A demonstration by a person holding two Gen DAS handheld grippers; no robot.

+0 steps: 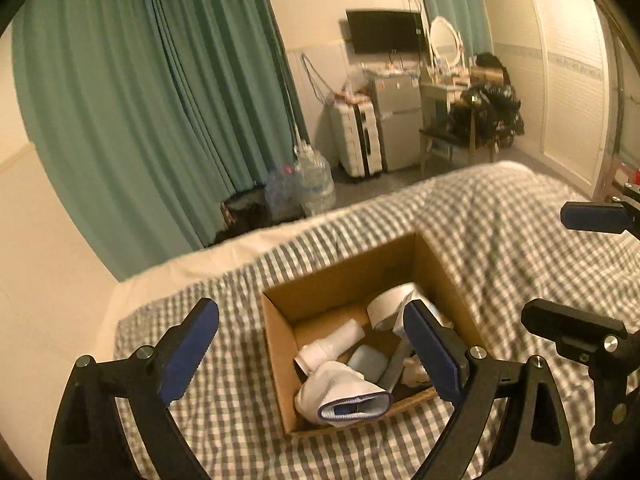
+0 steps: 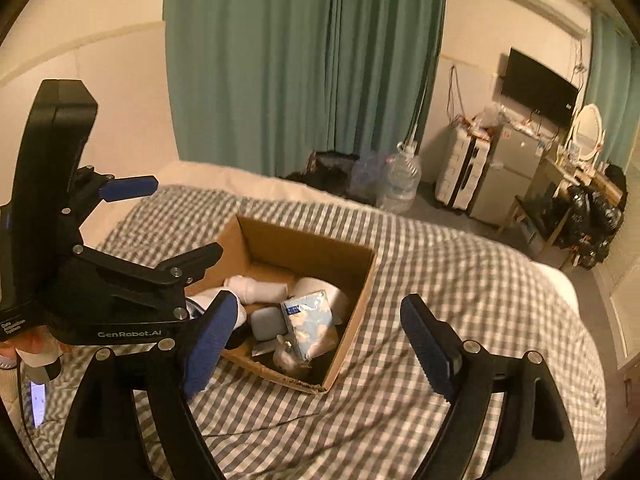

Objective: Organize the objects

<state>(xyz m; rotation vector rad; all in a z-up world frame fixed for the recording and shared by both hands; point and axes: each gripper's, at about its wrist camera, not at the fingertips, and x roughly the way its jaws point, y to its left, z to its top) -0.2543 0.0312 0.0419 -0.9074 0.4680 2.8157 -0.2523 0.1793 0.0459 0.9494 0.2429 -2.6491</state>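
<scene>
An open cardboard box (image 1: pixel 340 276) (image 2: pixel 304 248) sits on the checked bed. Inside lie a folded white sock (image 1: pixel 344 392), a white bottle (image 1: pixel 336 344) (image 2: pixel 256 288), a pale blue case (image 1: pixel 368 360) (image 2: pixel 266 322), a white tape roll (image 1: pixel 390 304) (image 2: pixel 320 286) and a blue patterned tissue pack (image 2: pixel 310 322). My left gripper (image 1: pixel 312 352) is open and empty, hovering above the box's near side; it also shows at the left of the right wrist view (image 2: pixel 176 220). My right gripper (image 2: pixel 320 344) is open and empty above the box's near right corner, and it shows at the right of the left wrist view (image 1: pixel 580 272).
The bed has a grey-and-white checked cover (image 1: pixel 500 240) (image 2: pixel 440 300). Green curtains (image 1: pixel 160 100) (image 2: pixel 300 60) hang behind. Water jugs (image 1: pixel 312 180), a white suitcase (image 1: pixel 358 136), a small fridge (image 1: pixel 400 124), a dressing table with chair (image 1: pixel 452 112) and black bags (image 1: pixel 492 108) stand on the floor beyond.
</scene>
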